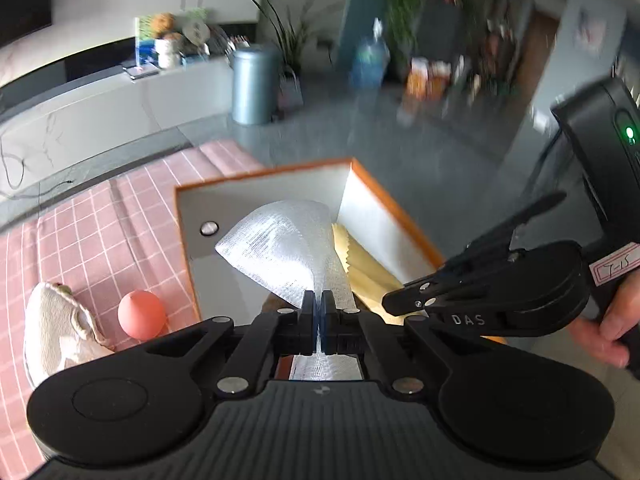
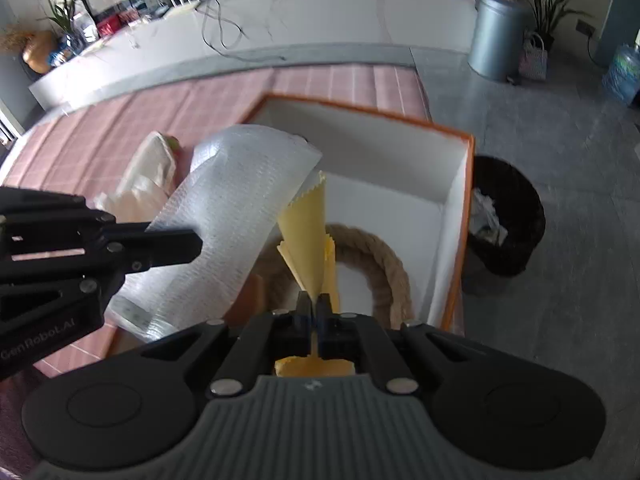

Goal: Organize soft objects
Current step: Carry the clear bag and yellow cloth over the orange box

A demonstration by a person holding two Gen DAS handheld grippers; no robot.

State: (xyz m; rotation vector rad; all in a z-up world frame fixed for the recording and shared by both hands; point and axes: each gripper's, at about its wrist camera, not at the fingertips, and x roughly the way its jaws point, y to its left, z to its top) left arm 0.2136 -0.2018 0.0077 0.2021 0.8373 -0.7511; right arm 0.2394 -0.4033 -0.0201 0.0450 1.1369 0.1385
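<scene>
Both over the orange-rimmed box [image 2: 468,200]: left gripper [image 1: 319,308] fingers pinch the white mesh sheet [image 1: 284,248], right gripper [image 2: 314,312] fingers pinch the yellow cloth [image 2: 308,232] above a coiled rope [image 2: 384,268] inside.

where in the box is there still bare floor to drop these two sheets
Bare white floor lies at the far end of the orange-rimmed box, between the back wall and the rope coil. The near end is crowded by the coil. The left gripper holds the bubble wrap; the right gripper holds the yellow cloth.

grey bin [image 2: 496,36], black wastebasket [image 2: 516,216]
</scene>
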